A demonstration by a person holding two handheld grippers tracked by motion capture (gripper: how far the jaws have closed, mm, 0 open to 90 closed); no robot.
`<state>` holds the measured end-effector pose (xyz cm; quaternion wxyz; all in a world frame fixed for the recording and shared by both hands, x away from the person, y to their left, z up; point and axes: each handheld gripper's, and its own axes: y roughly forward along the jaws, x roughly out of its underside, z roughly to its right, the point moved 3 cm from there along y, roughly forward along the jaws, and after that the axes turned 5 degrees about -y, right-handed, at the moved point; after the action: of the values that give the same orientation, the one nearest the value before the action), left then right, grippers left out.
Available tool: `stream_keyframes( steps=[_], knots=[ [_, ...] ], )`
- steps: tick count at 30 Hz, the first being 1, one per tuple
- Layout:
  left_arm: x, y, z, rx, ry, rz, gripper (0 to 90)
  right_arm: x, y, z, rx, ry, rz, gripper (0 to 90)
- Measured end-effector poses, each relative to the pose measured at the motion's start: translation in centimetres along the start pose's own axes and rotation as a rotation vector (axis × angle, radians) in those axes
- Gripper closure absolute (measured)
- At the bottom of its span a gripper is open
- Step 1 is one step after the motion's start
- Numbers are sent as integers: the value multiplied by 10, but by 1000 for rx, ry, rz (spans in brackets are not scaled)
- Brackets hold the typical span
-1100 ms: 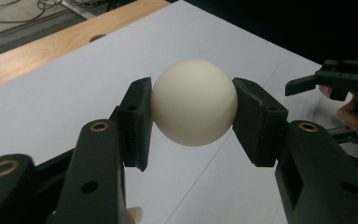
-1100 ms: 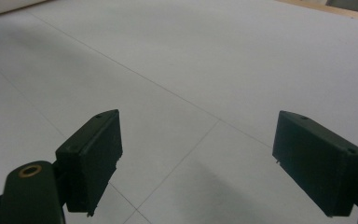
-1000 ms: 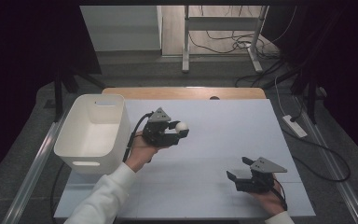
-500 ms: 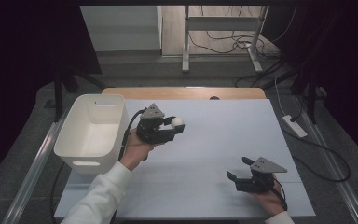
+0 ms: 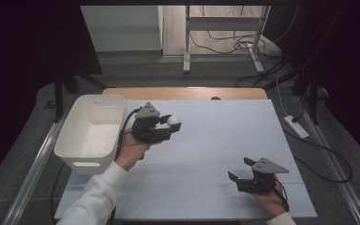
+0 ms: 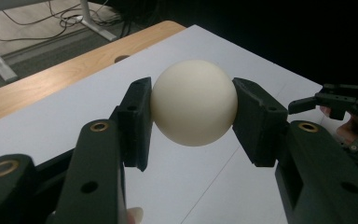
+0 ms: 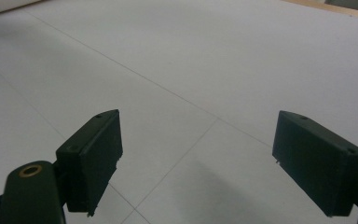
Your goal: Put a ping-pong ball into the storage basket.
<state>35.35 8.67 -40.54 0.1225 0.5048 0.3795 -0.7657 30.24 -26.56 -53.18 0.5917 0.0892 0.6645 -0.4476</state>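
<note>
So my left gripper (image 6: 193, 116) has its fingers clamped on the smooth cream-white ball (image 6: 194, 102), held up above the white counter (image 5: 225, 140) just beside the white plastic bin (image 5: 91, 131). Right gripper (image 7: 212, 158) sits low near the counter's front edge, fingers spread wide with nothing between them.

High view looks forward and down over my side of the white table (image 5: 206, 154); whole tabletop in frame, floor beyond. Left gripper view rides close on my left gripper (image 6: 193, 109), facing across the table; it shares my right gripper (image 6: 342, 100) with the high view (image 5: 240, 172); right gripper view skims low over the tabletop.
</note>
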Motion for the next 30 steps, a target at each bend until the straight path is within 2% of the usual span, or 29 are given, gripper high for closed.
stream_keyframes(
  steps=[13,30],
  knots=[
    [-2,-18,-10,-43,-13,20,504,-1,-1,0,1,0,7,161],
    [-2,-30,-22,-72,-34,40,504,-1,-1,0,2,0,7,161]
  ],
)
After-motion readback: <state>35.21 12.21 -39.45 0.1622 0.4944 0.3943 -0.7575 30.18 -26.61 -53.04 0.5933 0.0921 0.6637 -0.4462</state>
